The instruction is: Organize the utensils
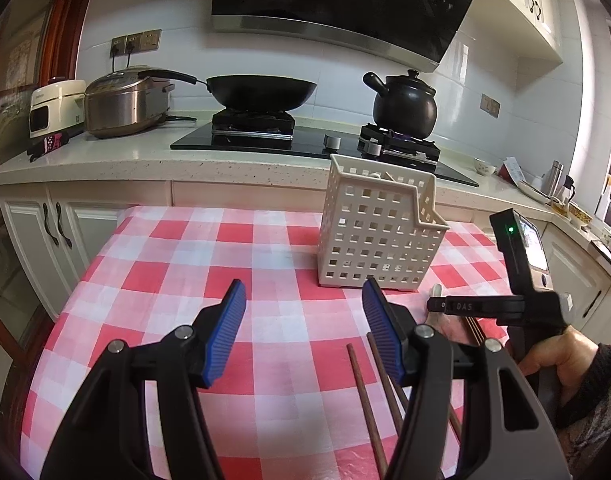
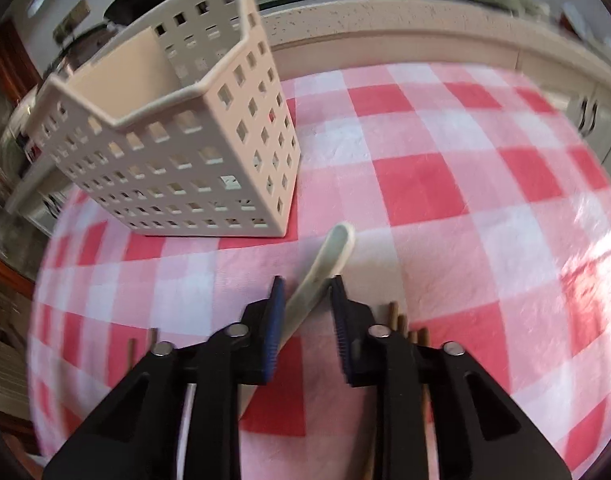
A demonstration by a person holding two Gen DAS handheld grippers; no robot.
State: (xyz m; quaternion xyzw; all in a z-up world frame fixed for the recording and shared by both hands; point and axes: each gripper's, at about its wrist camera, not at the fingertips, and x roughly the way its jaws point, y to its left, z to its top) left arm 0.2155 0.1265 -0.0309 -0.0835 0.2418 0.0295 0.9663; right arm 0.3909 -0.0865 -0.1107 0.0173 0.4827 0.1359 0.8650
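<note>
A cream perforated utensil basket (image 1: 375, 232) stands upright on the red-and-white checked tablecloth (image 1: 225, 264); it also shows in the right wrist view (image 2: 177, 136). My left gripper (image 1: 303, 312) is open and empty, above the cloth in front of the basket. Brown chopsticks (image 1: 365, 404) lie on the cloth under its right finger. My right gripper (image 2: 307, 300) is low over the cloth with its jaws around the handle of a pale spoon (image 2: 325, 264), which lies slanted between the pads; the grip looks loose. More chopsticks (image 2: 397, 320) lie beside it.
Behind the table runs a counter with a black wok (image 1: 261, 90), a black clay pot (image 1: 403, 106), a steel cooker (image 1: 125, 102) and a white appliance (image 1: 53, 106). The right gripper's body and hand (image 1: 545, 320) are at the table's right.
</note>
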